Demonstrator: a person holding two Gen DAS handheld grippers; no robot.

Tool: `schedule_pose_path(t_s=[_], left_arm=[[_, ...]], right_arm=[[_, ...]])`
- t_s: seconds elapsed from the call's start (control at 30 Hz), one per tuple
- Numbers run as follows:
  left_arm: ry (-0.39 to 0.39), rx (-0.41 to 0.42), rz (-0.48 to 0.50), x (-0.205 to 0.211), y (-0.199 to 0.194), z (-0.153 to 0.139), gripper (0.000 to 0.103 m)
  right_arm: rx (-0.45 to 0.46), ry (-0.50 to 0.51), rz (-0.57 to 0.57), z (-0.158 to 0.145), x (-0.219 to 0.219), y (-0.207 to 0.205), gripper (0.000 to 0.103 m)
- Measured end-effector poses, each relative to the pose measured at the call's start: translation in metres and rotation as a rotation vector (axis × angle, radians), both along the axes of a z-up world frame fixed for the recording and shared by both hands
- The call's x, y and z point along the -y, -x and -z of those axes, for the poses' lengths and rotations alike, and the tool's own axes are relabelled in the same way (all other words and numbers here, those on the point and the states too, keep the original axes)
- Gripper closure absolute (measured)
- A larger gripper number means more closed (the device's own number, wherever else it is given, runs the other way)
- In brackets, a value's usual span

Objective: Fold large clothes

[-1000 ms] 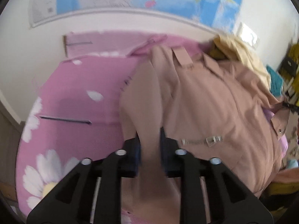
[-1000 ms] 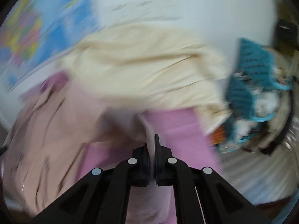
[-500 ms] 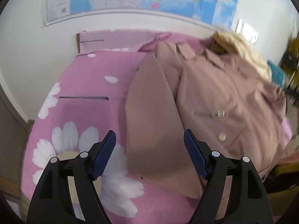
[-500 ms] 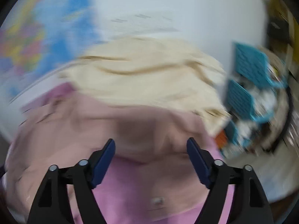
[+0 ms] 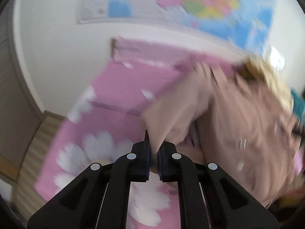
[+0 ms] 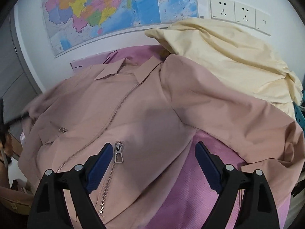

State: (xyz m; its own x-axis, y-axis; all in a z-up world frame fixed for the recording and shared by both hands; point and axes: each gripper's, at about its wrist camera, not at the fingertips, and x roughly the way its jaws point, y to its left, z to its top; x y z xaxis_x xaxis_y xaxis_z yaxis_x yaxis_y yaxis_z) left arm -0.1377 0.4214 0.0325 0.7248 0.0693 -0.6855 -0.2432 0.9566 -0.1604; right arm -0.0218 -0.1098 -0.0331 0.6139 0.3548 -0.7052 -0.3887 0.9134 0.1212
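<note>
A dusty-pink zip jacket (image 6: 144, 103) lies front up on a pink flowered cloth (image 6: 192, 187), collar toward the wall. It also shows in the blurred left wrist view (image 5: 238, 118). My left gripper (image 5: 154, 153) is shut on the jacket's left sleeve edge and holds it lifted above the cloth (image 5: 118, 87). My right gripper (image 6: 152, 164) is open and empty above the jacket's lower front, near the zip pull (image 6: 118, 151). The right sleeve (image 6: 253, 122) lies spread out to the right.
A cream garment (image 6: 232, 51) is heaped at the back right against the wall. A map (image 6: 118, 5) and wall sockets (image 6: 236, 11) are behind. A teal basket (image 6: 300, 114) stands at the right edge. A wooden floor (image 5: 36, 143) lies left of the cloth.
My left gripper has shut on the left sleeve edge again and lifted it after being open half a second ago. My right gripper stays open and has settled over the jacket's lower front.
</note>
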Motion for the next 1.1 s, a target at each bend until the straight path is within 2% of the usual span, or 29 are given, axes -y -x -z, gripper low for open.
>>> schedule_pose_path(t_s=[0.03,0.07,0.1,0.13,0.17,0.2,0.23,0.27,0.3,0.37,0.4,0.43,0.5,0.57,0.67,0.7,0.73,0.77,0.8,0.87,0.97,1.03,1.07,1.1], left_arm=[[-0.023,0.003,-0.041,-0.010,-0.006,-0.010,0.093],[-0.063,-0.003,-0.083,-0.017,-0.011,-0.016,0.085],[-0.136,-0.030,-0.156,-0.023,-0.019,-0.020,0.066],[-0.232,-0.081,-0.252,-0.029,-0.027,-0.021,0.053],[-0.362,-0.158,-0.389,-0.036,-0.036,-0.019,0.041],[-0.384,-0.189,-0.433,-0.040,-0.039,-0.017,0.041],[-0.316,-0.176,-0.395,-0.041,-0.038,-0.016,0.041],[-0.209,-0.141,-0.315,-0.038,-0.034,-0.015,0.038],[-0.123,-0.109,-0.239,-0.033,-0.028,-0.013,0.032],[0.022,-0.058,-0.066,-0.010,-0.017,-0.007,0.026],[0.084,-0.039,0.023,0.003,-0.013,-0.002,0.021],[0.138,-0.034,0.102,0.016,-0.010,0.004,0.018],[0.245,-0.068,0.250,0.047,-0.007,0.025,0.010],[0.279,-0.122,0.332,0.074,-0.008,0.046,0.010],[0.320,-0.178,0.404,0.095,-0.010,0.069,0.010],[0.332,-0.187,0.418,0.100,-0.013,0.074,0.011],[0.325,-0.181,0.418,0.104,-0.017,0.075,0.011],[0.301,-0.174,0.415,0.108,-0.017,0.074,0.023],[0.303,-0.183,0.426,0.111,-0.019,0.074,0.061],[0.326,-0.195,0.424,0.112,-0.021,0.073,0.097],[0.337,-0.105,0.457,0.107,-0.005,0.052,0.099],[0.324,-0.070,0.515,0.108,0.012,0.038,0.096],[0.299,-0.081,0.530,0.106,0.016,0.035,0.081],[0.215,-0.101,0.516,0.106,0.017,0.031,0.042]], right_arm=[[-0.001,-0.005,0.001,0.001,0.000,-0.001,0.017],[-0.001,-0.005,0.007,0.000,-0.001,0.001,0.017],[-0.004,-0.004,0.016,0.000,0.000,-0.001,0.017],[-0.011,-0.004,0.025,0.002,0.002,-0.003,0.017],[-0.021,-0.004,0.042,0.006,0.005,-0.005,0.018],[-0.031,-0.007,0.053,0.008,0.007,-0.006,0.017],[-0.051,-0.019,0.062,0.012,0.011,-0.007,0.017],[-0.068,-0.031,0.068,0.015,0.014,-0.006,0.017],[-0.075,-0.036,0.073,0.017,0.017,-0.005,0.017],[-0.093,-0.044,0.077,0.020,0.023,0.002,0.017],[-0.101,-0.053,0.077,0.021,0.026,0.005,0.014],[-0.112,-0.065,0.079,0.023,0.029,0.009,0.009],[-0.139,-0.098,0.066,0.027,0.034,0.018,0.006],[-0.169,-0.107,0.039,0.034,0.033,0.026,0.006],[-0.163,-0.090,0.007,0.044,0.022,0.032,0.007],[-0.165,-0.081,0.002,0.048,0.019,0.031,0.018],[-0.174,-0.079,-0.006,0.052,0.016,0.029,0.056],[-0.214,-0.103,-0.028,0.059,0.012,0.023,0.081],[-0.241,-0.126,-0.032,0.063,0.012,0.019,0.099],[-0.237,-0.159,-0.028,0.061,0.014,0.018,0.100],[-0.181,-0.239,-0.057,0.035,0.032,0.036,0.101],[-0.174,-0.212,-0.048,0.026,0.043,0.045,0.101],[-0.186,-0.161,-0.027,0.028,0.047,0.046,0.099],[-0.225,-0.092,0.009,0.033,0.051,0.041,0.083]])
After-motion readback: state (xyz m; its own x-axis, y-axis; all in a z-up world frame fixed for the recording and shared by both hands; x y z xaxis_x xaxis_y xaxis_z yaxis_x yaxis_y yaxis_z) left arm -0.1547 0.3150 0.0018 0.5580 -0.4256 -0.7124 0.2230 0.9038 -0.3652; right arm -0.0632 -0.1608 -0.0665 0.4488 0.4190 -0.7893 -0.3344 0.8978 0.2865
